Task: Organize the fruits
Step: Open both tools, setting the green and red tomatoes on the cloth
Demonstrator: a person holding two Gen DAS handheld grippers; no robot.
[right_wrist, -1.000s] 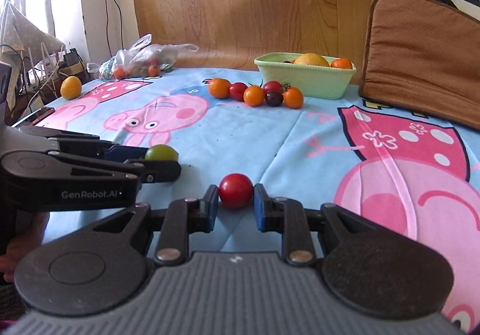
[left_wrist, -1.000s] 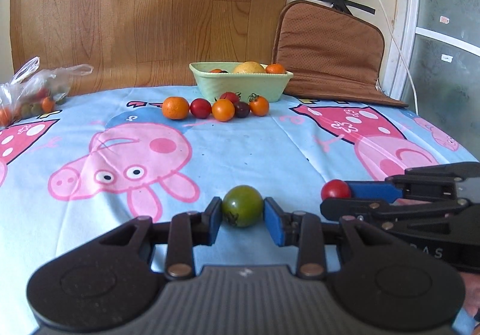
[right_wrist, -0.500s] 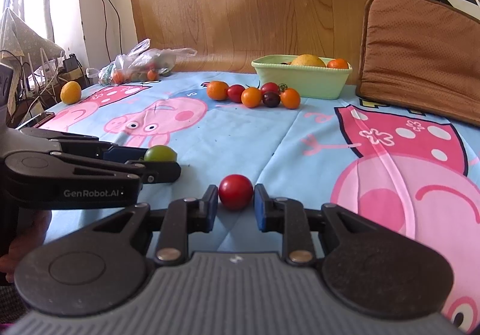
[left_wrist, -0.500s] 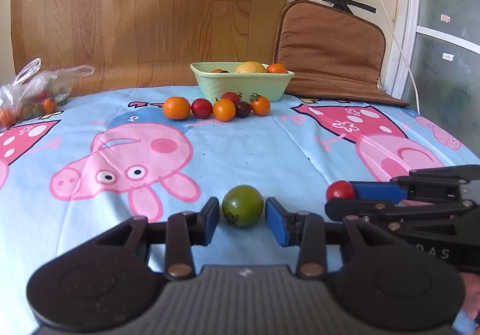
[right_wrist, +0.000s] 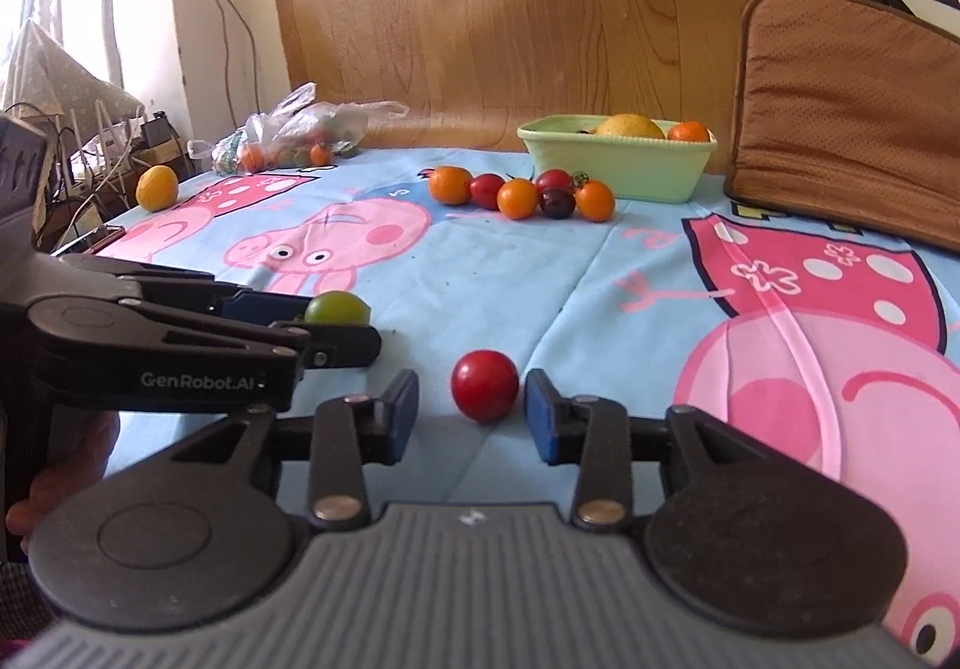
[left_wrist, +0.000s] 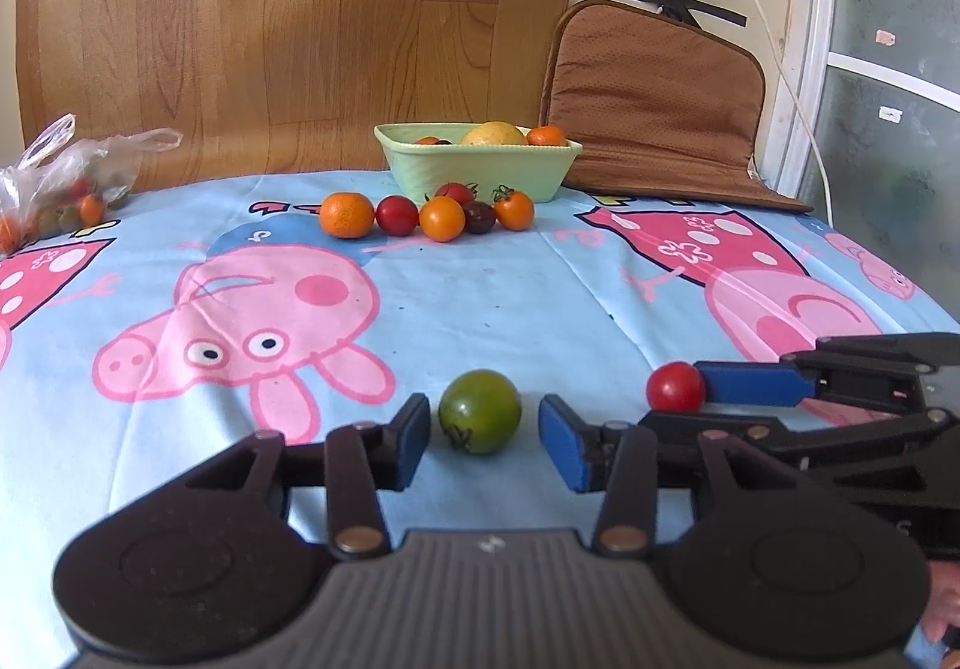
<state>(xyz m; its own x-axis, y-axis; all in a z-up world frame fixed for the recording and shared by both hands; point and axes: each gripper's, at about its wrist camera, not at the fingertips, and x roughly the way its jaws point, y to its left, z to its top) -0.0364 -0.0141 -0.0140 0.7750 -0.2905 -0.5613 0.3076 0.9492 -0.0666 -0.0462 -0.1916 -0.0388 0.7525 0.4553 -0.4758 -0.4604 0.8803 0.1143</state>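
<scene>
A green tomato point(left_wrist: 479, 411) rests on the tablecloth between the open fingers of my left gripper point(left_wrist: 483, 438), with gaps on both sides. A red tomato point(right_wrist: 485, 393) rests between the open fingers of my right gripper point(right_wrist: 470, 417), also untouched. Each gripper shows from the side in the other's view: the right gripper point(left_wrist: 714, 405) beside its red tomato point(left_wrist: 674, 386), the left gripper point(right_wrist: 324, 324) beside the green tomato point(right_wrist: 336, 308). A light green bowl point(left_wrist: 474, 171) holding fruit stands at the back. A row of orange, red and dark tomatoes point(left_wrist: 427, 213) lies in front of it.
A plastic bag of small tomatoes point(left_wrist: 57, 186) lies at the far left. A brown cushion point(left_wrist: 654, 99) leans on the wall at the back right. A yellow fruit point(right_wrist: 156, 187) sits near the table's left edge, by cables and clutter.
Both grippers have opened: their pads were pressed against the green and red tomatoes and now stand apart from them. The tomatoes rest on the cloth in about the same spots.
</scene>
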